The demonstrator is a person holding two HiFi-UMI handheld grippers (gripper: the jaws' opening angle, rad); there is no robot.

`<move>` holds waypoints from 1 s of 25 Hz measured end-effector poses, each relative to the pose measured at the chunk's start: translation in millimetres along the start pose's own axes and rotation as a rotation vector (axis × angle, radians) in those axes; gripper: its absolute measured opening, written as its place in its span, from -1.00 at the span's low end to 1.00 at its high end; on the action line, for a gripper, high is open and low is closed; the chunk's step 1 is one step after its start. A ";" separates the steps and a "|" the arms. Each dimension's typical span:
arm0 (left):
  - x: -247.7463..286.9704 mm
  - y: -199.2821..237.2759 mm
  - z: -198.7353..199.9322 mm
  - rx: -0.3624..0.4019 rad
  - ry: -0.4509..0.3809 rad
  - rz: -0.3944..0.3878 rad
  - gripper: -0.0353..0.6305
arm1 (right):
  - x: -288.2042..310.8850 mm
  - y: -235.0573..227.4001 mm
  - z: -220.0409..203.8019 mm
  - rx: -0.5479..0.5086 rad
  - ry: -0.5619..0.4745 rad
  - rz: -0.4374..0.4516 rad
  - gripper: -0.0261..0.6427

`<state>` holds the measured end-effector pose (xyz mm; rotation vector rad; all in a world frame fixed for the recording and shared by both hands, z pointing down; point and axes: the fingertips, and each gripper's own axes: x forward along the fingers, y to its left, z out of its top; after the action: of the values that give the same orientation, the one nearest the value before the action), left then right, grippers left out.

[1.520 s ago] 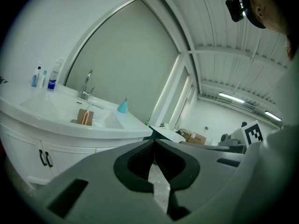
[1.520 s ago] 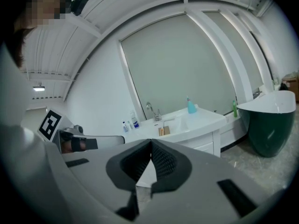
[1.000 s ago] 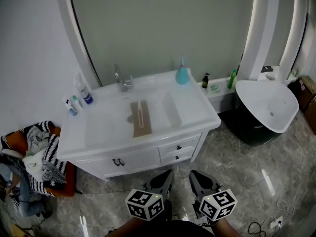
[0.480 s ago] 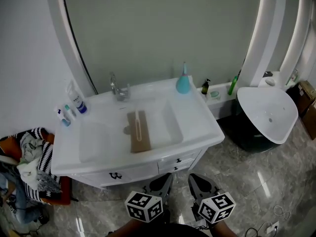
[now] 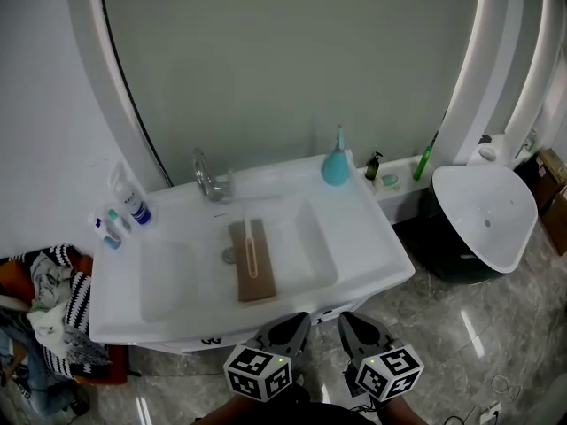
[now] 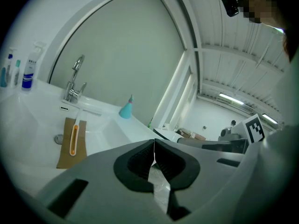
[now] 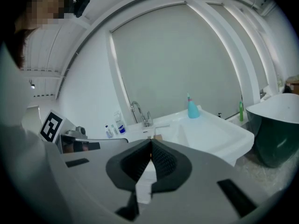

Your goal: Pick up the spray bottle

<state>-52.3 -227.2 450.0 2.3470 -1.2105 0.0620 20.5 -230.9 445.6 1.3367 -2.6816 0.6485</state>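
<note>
jaws: left gripper (image 6: 154,143), right gripper (image 7: 150,146) both pressed together, empty | target: spray bottle (image 5: 132,201), back-left corner of vanity top (image 5: 376,248) | risk: could topple small bottles (image 5: 110,229) just beside it when reaching in

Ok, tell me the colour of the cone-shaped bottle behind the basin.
The cone-shaped bottle is teal; the head view shows it best.

Bathroom: vanity sink (image 5: 376,246), arched mirror (image 5: 292,69)
</note>
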 end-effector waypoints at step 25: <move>122.7 54.4 75.6 0.090 0.017 -0.029 -0.88 | 108.9 -95.2 85.8 -0.028 -0.032 -0.013 -0.90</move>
<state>-34.0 -379.7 437.7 2.4362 -1.1885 0.1288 37.4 -397.2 427.0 1.3679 -2.6945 0.5903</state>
